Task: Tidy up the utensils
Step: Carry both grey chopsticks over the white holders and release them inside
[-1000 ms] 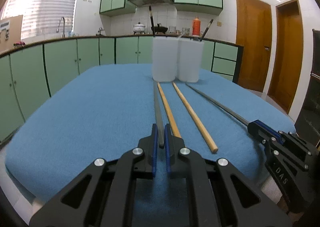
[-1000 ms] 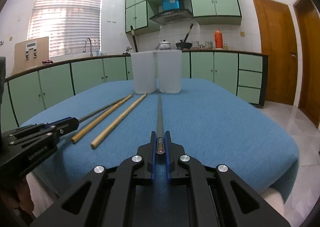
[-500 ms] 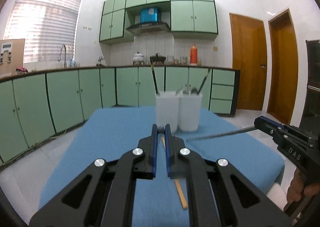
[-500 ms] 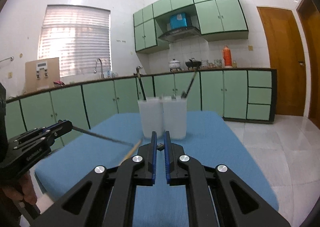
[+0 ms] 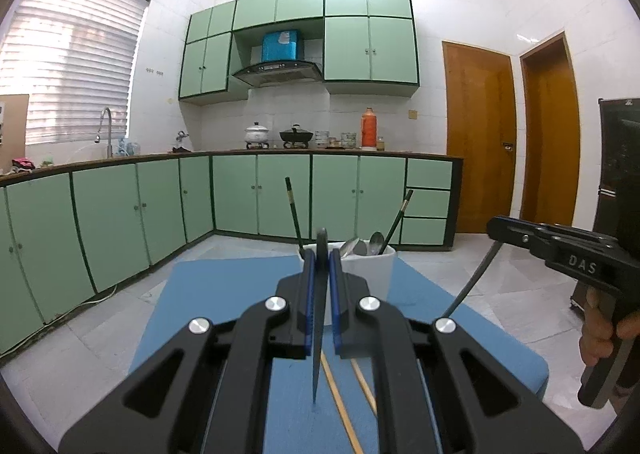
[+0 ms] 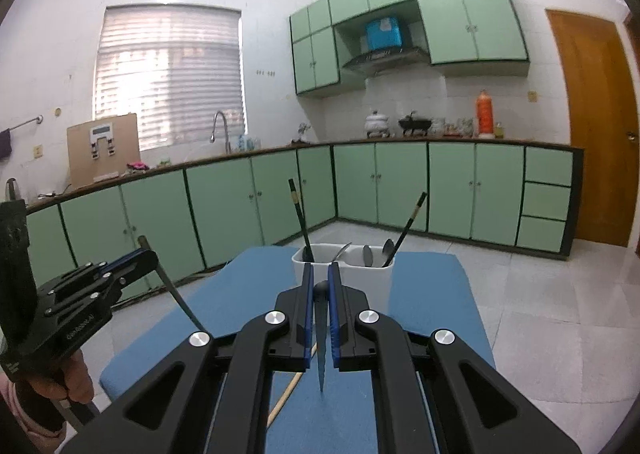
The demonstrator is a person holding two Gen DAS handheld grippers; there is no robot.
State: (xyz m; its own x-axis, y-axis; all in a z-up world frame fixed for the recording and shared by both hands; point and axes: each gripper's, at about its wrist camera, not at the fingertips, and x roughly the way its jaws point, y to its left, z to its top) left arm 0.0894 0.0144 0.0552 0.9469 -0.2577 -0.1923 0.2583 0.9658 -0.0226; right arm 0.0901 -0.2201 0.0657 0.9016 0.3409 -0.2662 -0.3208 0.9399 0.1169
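Below you lies the blue-covered counter (image 5: 208, 294), its two white holders (image 6: 344, 266) at the far end. Your left gripper (image 5: 321, 286) clamps one dark chopstick (image 5: 318, 354) above it; your right gripper (image 6: 320, 294) clamps another (image 6: 321, 350).

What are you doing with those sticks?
Tidying up chopsticks. The left hand-held gripper is shut on one dark chopstick, and the right hand-held gripper is shut on another dark chopstick, both lifted above the blue cloth. Two wooden chopsticks lie on the cloth. The white cups ahead already hold spoons and chopsticks.
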